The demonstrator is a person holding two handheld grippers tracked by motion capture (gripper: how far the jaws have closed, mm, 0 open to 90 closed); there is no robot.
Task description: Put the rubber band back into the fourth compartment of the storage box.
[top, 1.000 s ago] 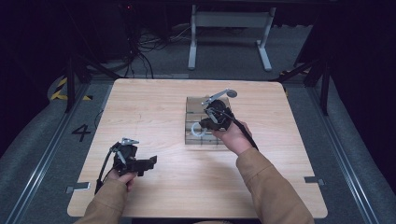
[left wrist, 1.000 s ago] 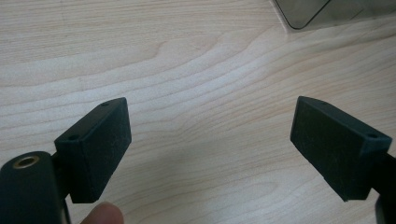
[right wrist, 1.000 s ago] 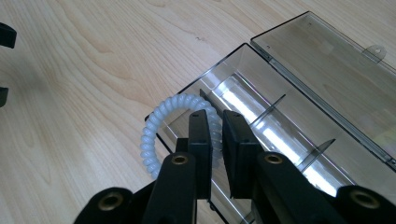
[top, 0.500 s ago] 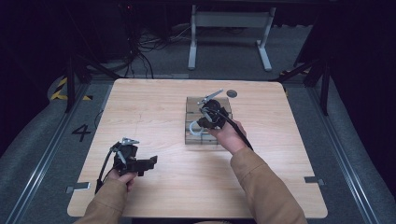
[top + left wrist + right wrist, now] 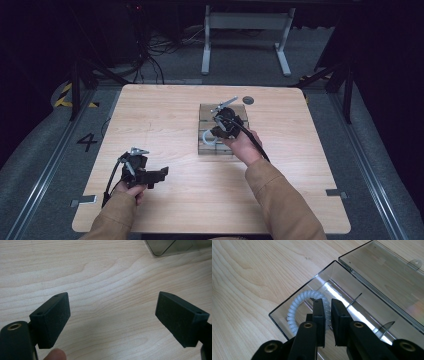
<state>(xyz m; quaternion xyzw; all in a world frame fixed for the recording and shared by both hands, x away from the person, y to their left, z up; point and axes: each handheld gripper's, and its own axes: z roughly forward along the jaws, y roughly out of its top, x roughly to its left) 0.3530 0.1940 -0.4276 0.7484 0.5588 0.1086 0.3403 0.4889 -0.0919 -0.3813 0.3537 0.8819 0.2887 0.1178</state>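
On light wooden table [image 5: 165, 115], clear plastic compartment box [image 5: 352, 290] right of centre (lid open flat), white coiled hair tie [image 5: 298, 305] in its end compartment, right gripper [image 5: 327, 312] jaws pinched on the coil, left gripper [image 5: 112, 315] near-left, jaws wide apart above bare wood.

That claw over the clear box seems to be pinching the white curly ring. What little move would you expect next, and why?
Probably a small lift or a release. The right claw has its jaws nearly closed on the white coiled ring, which sits in the end compartment of the open clear box. Whether it is going in or coming out, I cannot tell. The left claw is wide open over bare table.
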